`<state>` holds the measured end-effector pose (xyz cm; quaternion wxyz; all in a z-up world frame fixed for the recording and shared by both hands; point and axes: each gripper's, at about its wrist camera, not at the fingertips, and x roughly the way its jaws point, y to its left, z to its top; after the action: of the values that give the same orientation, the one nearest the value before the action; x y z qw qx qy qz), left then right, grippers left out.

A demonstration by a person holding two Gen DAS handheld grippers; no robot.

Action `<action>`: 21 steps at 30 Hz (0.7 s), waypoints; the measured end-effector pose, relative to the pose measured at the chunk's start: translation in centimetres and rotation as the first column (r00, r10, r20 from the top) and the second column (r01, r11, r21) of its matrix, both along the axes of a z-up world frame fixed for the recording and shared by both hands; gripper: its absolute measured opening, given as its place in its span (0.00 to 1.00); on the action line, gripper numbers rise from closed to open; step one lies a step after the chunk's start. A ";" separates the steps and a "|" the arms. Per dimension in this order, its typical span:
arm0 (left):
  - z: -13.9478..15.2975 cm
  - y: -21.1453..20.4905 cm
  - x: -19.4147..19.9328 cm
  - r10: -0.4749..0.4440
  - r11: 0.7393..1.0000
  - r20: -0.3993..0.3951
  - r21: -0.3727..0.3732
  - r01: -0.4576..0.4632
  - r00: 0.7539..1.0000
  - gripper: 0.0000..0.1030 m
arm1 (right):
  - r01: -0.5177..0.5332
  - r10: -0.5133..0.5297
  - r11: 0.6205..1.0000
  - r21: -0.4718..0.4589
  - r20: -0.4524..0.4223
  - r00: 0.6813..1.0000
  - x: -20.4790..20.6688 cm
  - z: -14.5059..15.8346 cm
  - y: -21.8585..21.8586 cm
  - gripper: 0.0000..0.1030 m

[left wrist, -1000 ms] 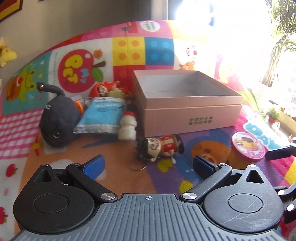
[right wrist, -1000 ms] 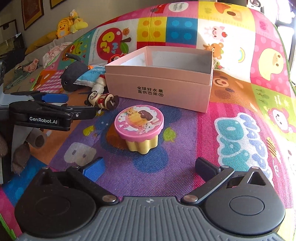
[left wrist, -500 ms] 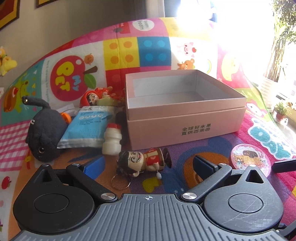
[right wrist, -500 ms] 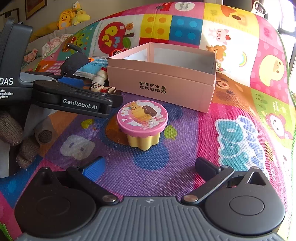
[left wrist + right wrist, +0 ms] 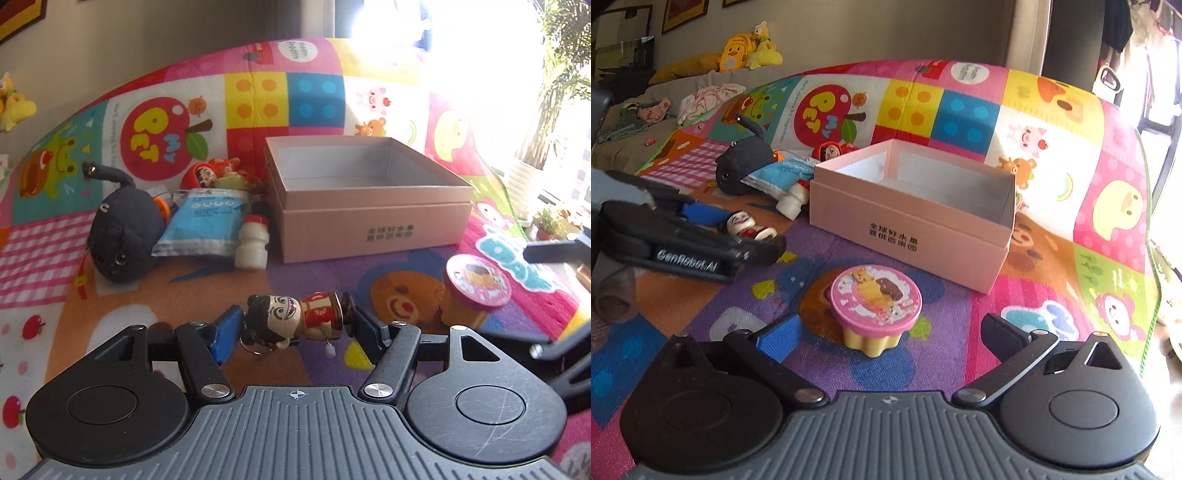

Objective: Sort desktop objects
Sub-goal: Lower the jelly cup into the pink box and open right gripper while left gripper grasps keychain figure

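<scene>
Left tongs [image 5: 293, 328] angled downward, closing on the doll figure [image 5: 295, 321] lying crosswise between them, mid-mat [image 5: 110, 317]. Right tongs [image 5: 890, 332] spread wide, we note, around the pudding cup [image 5: 875, 306].

the pink box [image 5: 373, 221] stands open-topped, its inside bare, so the way in from above is free. left of it a white bottle [image 5: 252, 243], a blue packet [image 5: 201, 225] and a black plush [image 5: 123, 236] crowd together. bare play mat [image 5: 1015, 317] lies between box and pink-lidded cup [image 5: 875, 301], where the left gripper [image 5: 753, 236] reaches in from the side
</scene>
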<state>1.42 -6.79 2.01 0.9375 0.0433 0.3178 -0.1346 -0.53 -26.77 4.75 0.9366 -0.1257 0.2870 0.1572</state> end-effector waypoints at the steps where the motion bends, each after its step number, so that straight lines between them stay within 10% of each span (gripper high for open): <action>1: 0.0 0.3 -0.7 -0.007 1.000 -0.007 -0.001 0.007 1.000 0.69 | -0.007 0.007 1.000 -0.002 0.006 1.000 0.2 0.2 0.3 0.99; 9: -0.2 0.8 -3.6 -0.061 0.998 -0.011 0.019 0.061 0.998 0.69 | 0.034 -0.035 0.999 -0.007 -0.116 0.993 3.3 -0.6 0.9 0.55; 21: 3.3 -1.2 -5.3 -0.162 0.986 0.103 0.062 0.157 0.981 0.69 | -0.057 0.060 0.998 0.040 -0.065 0.996 -1.5 6.1 -1.8 0.54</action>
<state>-3.87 -7.96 5.31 0.9379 0.1011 0.2660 -0.1982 -2.02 -28.53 10.84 0.9237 -0.1108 0.3111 0.1942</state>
